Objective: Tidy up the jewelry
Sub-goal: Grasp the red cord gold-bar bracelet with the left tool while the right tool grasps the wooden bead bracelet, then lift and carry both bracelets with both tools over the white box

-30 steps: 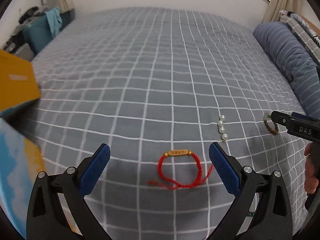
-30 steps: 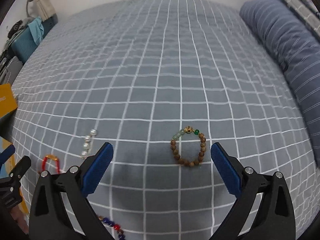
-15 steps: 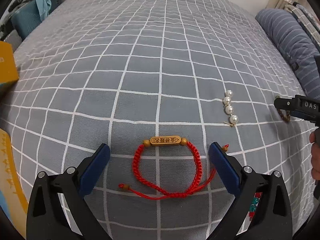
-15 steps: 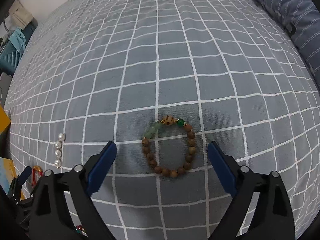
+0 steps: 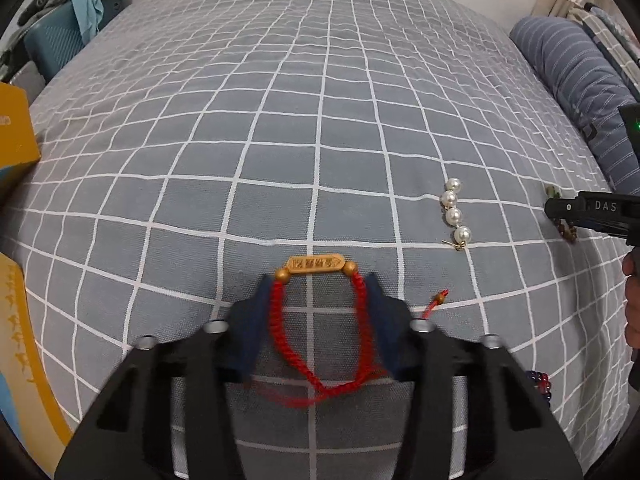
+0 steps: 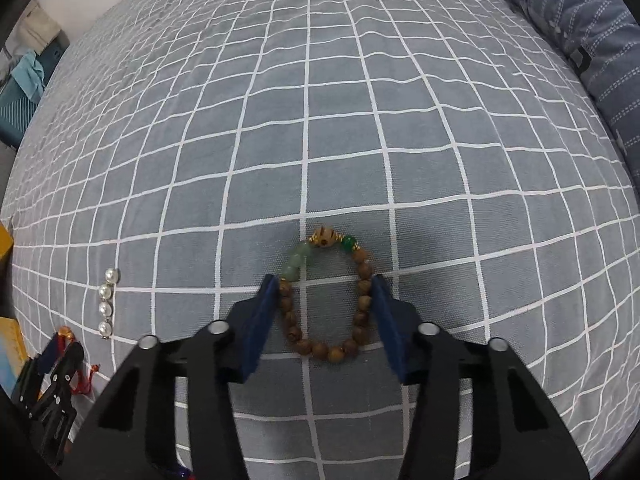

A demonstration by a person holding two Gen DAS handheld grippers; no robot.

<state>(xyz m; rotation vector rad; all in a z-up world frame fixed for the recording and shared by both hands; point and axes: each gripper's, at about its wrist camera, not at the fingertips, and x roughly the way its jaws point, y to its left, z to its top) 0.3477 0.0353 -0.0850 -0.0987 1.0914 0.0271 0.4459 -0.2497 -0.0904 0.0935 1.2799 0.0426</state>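
Observation:
A red cord bracelet (image 5: 316,336) with a gold bar lies on the grey checked bedspread (image 5: 320,120). My left gripper (image 5: 318,280) straddles it, blue pads touching both sides of the cord loop. A wooden bead bracelet (image 6: 326,304) with green beads lies between the pads of my right gripper (image 6: 324,280), which press its two sides. A pearl strand (image 5: 454,214) lies between the two bracelets; it also shows in the right wrist view (image 6: 107,304). The right gripper shows at the right edge of the left wrist view (image 5: 592,216).
A yellow box (image 5: 16,136) stands at the left, with a yellow and blue box (image 5: 24,360) below it. A striped blue pillow (image 5: 576,92) lies at the right. A dark red and blue bead bracelet (image 5: 540,386) lies low at the right.
Both grippers have dropped to the bedspread and narrowed their jaws, the left around the red cord bracelet, the right around the wooden bead bracelet.

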